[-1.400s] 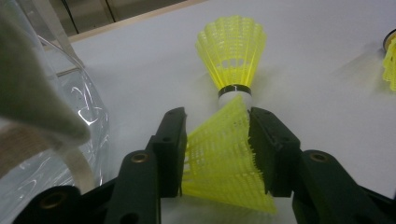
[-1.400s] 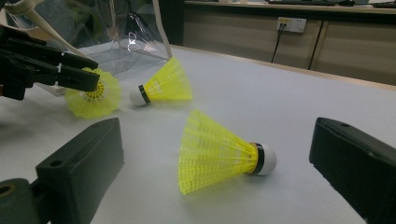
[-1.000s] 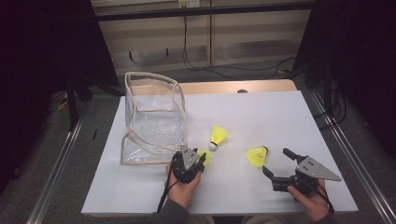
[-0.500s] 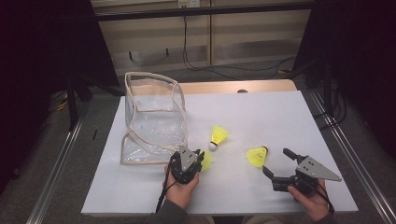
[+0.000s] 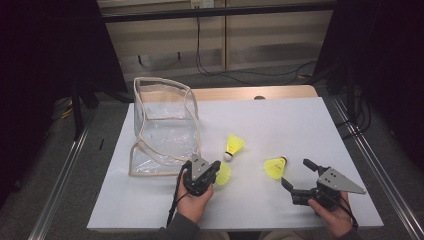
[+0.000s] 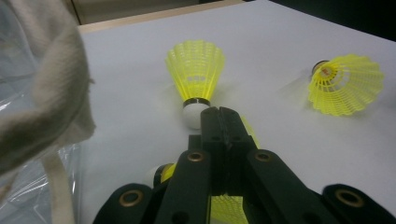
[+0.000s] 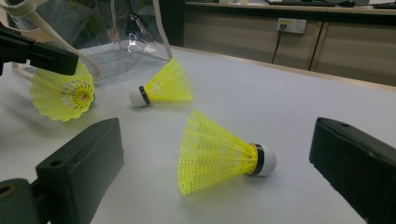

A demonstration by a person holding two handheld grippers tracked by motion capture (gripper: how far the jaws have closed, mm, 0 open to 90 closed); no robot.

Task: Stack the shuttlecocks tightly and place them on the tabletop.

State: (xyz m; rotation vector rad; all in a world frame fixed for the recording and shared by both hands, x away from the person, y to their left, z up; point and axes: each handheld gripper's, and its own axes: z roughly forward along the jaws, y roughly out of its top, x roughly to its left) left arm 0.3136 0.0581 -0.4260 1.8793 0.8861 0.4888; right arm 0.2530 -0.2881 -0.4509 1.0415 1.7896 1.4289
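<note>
Three yellow shuttlecocks lie on the white table (image 5: 280,120). My left gripper (image 5: 215,169) (image 6: 219,114) is shut on the skirt rim of one shuttlecock (image 5: 223,175) (image 7: 63,95), beside the clear bag (image 5: 165,125). A second shuttlecock (image 5: 233,146) (image 6: 196,70) lies just beyond the left jaws, cork toward me. The third shuttlecock (image 5: 275,167) (image 7: 219,154) lies on its side in front of my right gripper (image 5: 296,175) (image 7: 219,140), whose jaws stand wide open on either side of it without touching it.
The clear plastic bag with beige trim (image 6: 46,93) stands open at the table's left. Behind the table runs a wooden strip (image 5: 250,93) and a wall with cables. Metal rails (image 5: 370,160) run along both sides.
</note>
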